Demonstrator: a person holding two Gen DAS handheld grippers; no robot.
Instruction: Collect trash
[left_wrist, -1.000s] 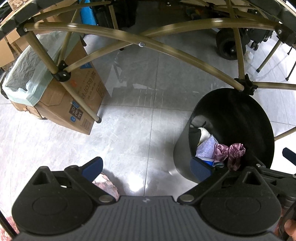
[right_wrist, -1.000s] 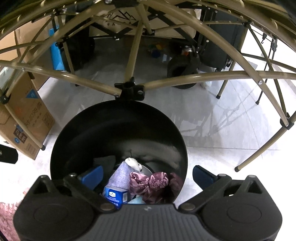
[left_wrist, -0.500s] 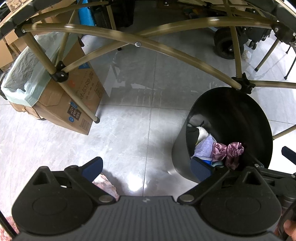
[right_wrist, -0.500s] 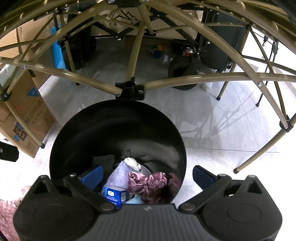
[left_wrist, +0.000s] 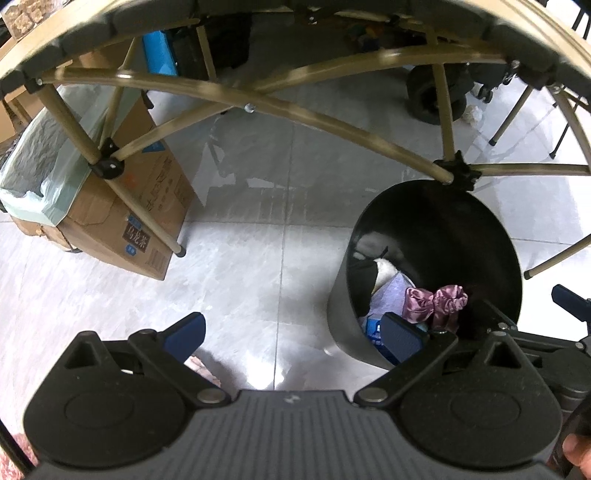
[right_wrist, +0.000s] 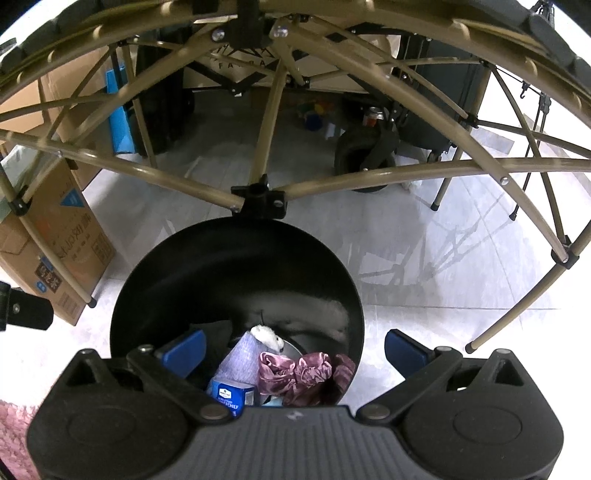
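Note:
A black round trash bin (right_wrist: 236, 266) (left_wrist: 461, 229) stands on the pale tiled floor under a tan folding frame. Inside lie a crumpled pink-purple satin cloth (right_wrist: 295, 373) (left_wrist: 436, 301), a lilac cloth (right_wrist: 240, 354), a white wad (right_wrist: 266, 334) and a small blue tissue pack (right_wrist: 231, 397). My right gripper (right_wrist: 293, 350) hangs open just above the bin's near rim, with nothing between its fingers. My left gripper (left_wrist: 291, 334) is open over bare floor to the left of the bin, its right finger (left_wrist: 400, 338) overlapping the bin's near edge in view.
Tan frame poles (right_wrist: 369, 177) cross above and behind the bin, joined at a black hub (right_wrist: 260, 201). A cardboard box lined with a green bag (left_wrist: 110, 206) stands at the left. A wheeled cart (right_wrist: 364, 160) stands behind. Pink rug edge (left_wrist: 201, 365) lies near me.
Both grippers have pulled back and risen slightly, so the bin looks a little smaller and lower in view. The trash in the bin has not moved.

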